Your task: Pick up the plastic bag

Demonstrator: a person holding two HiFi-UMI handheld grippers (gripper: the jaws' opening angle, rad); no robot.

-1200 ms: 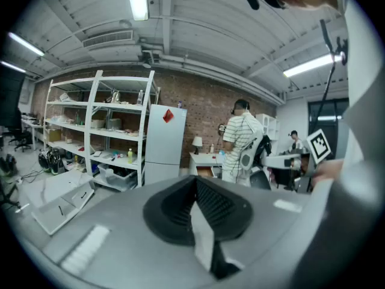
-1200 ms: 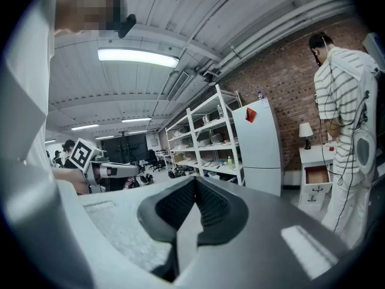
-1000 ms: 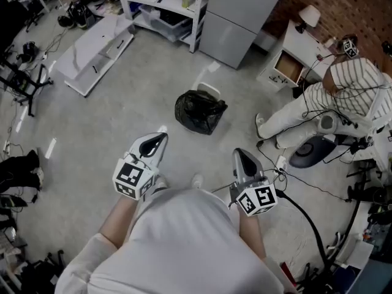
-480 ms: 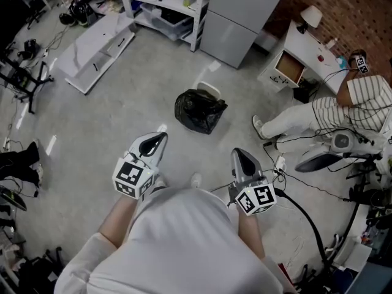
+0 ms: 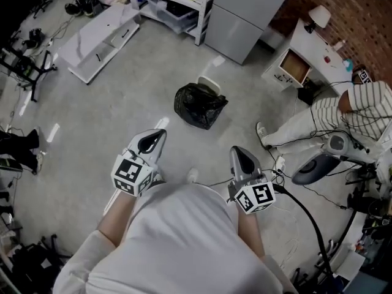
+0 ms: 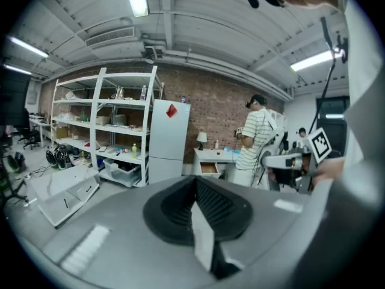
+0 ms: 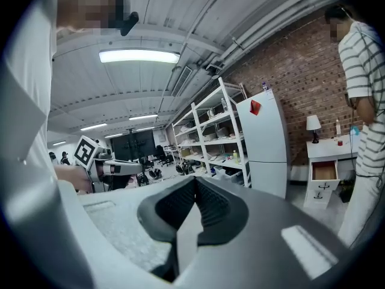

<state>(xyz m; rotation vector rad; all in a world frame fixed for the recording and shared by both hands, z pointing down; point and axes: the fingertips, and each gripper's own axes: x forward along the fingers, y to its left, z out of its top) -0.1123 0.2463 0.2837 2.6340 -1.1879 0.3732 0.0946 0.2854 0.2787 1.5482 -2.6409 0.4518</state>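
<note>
The grey floor (image 5: 110,109) carries a black plastic bag (image 5: 199,106) near its middle. A white panel (image 5: 101,38) lies flat toward its far-left corner, and a grey cabinet (image 5: 245,14) stands at the far edge.

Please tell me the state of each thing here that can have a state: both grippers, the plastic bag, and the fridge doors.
left gripper: shut, nothing between its jaws.
right gripper: shut, nothing between its jaws.
black plastic bag: lying on the floor, filled out, not held, apart from both grippers.
fridge: both doors closed.
</note>
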